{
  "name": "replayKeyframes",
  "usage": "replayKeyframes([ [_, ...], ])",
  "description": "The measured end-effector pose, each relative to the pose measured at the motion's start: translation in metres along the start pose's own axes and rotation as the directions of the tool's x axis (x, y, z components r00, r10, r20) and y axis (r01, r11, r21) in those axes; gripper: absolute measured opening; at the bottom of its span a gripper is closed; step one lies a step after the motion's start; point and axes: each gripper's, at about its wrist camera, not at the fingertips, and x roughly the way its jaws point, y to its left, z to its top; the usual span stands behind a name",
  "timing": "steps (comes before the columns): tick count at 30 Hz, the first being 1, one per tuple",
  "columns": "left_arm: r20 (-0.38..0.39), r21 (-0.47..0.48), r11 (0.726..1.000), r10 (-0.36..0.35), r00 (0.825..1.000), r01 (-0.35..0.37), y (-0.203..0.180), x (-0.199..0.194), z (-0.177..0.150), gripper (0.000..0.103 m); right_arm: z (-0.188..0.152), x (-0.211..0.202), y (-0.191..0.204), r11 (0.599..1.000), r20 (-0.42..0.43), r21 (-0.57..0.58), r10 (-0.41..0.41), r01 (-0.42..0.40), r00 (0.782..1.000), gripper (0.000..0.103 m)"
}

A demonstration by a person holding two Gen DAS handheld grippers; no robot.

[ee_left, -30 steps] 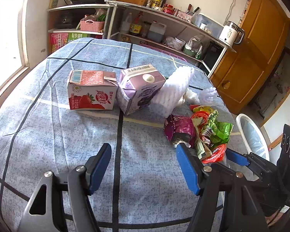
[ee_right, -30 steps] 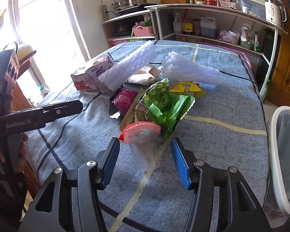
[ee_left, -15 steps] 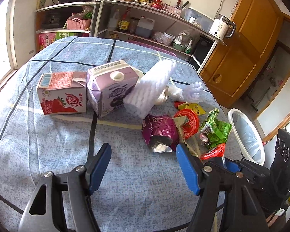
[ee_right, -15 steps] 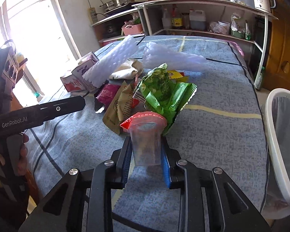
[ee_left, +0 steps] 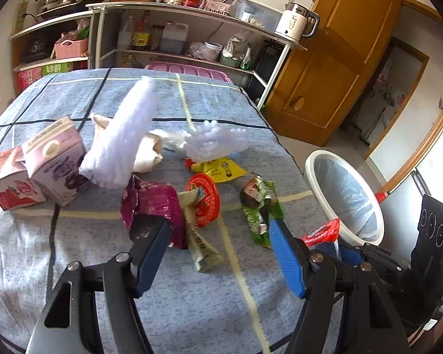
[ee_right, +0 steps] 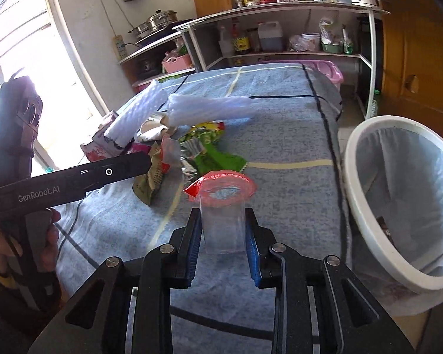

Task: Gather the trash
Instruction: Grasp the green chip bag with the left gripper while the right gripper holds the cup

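Observation:
My right gripper (ee_right: 223,236) is shut on a clear plastic cup (ee_right: 223,227) with a peeled red lid, held above the table's blue cloth near the white bin (ee_right: 398,206). That cup's red lid (ee_left: 322,231) also shows in the left wrist view. My left gripper (ee_left: 218,253) hangs open over the trash pile, with nothing between its fingers. Just ahead of it lie a maroon wrapper (ee_left: 156,206), a beige sachet (ee_left: 200,244), a round red lid (ee_left: 205,203) and a green wrapper (ee_left: 260,209).
Further back lie a yellow wrapper (ee_left: 221,169), two white foam nets (ee_left: 124,141), a purple carton (ee_left: 59,165) and a strawberry carton (ee_left: 9,183). The lined bin (ee_left: 345,197) stands off the table's right edge. Shelves (ee_left: 192,29) and a wooden door (ee_left: 339,59) are behind.
My right gripper has shut on the clear cup and carried it off the pile toward the bin. The left gripper has swung right, from the cartons to the wrappers.

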Motion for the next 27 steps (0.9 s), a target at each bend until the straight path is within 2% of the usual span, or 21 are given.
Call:
replayKeyframes([
  [5,-0.011,0.026,0.999,-0.028,1.000,0.028,-0.024,0.013,0.006,0.072,-0.002,-0.006,-0.018,0.998,0.009,0.044,-0.038,0.038,0.999,0.029],
  [8,0.010,0.065,0.997,-0.036,0.999,0.035,-0.037,0.012,0.005,0.072,-0.002,-0.010,-0.027,0.996,0.014,0.064,-0.055,0.054,0.998,0.029],
  [12,0.041,0.047,0.999,0.019,0.999,-0.021,-0.041,0.005,0.002,0.072,-0.004,-0.014,-0.034,0.995,0.019,0.081,-0.054,0.052,0.998,0.029],
  [14,0.063,0.061,0.998,-0.030,0.998,0.026,-0.046,-0.002,0.001,0.072,-0.005,-0.014,-0.038,0.995,0.021,0.087,-0.052,0.050,0.998,0.029],
  [15,0.072,0.066,0.998,-0.026,0.997,0.021,-0.048,-0.001,0.001,0.072,-0.005,-0.014,-0.040,0.994,0.022,0.092,-0.055,0.053,0.998,0.029],
  [17,0.042,0.065,0.998,0.003,0.999,-0.005,-0.050,0.009,0.004,0.072,-0.007,-0.015,-0.045,0.993,0.023,0.105,-0.051,0.049,0.998,0.029],
  [19,0.020,0.050,0.999,-0.015,1.000,0.014,-0.049,0.018,0.006,0.072,-0.009,-0.015,-0.048,0.993,0.022,0.110,-0.047,0.045,0.999,0.029],
  [22,-0.018,0.050,0.998,0.046,0.999,-0.045,-0.052,0.038,0.007,0.071,-0.008,-0.014,-0.051,0.992,0.017,0.121,-0.050,0.047,0.999,0.029],
  [24,-0.015,0.057,0.998,0.021,1.000,-0.020,-0.054,0.044,0.007,0.071,-0.008,-0.013,-0.051,0.991,0.018,0.126,-0.048,0.046,0.999,0.029],
  [27,-0.040,0.053,0.998,0.044,0.998,-0.041,-0.055,0.056,0.007,0.071,-0.008,-0.014,-0.052,0.991,0.022,0.126,-0.044,0.041,0.999,0.029],
])
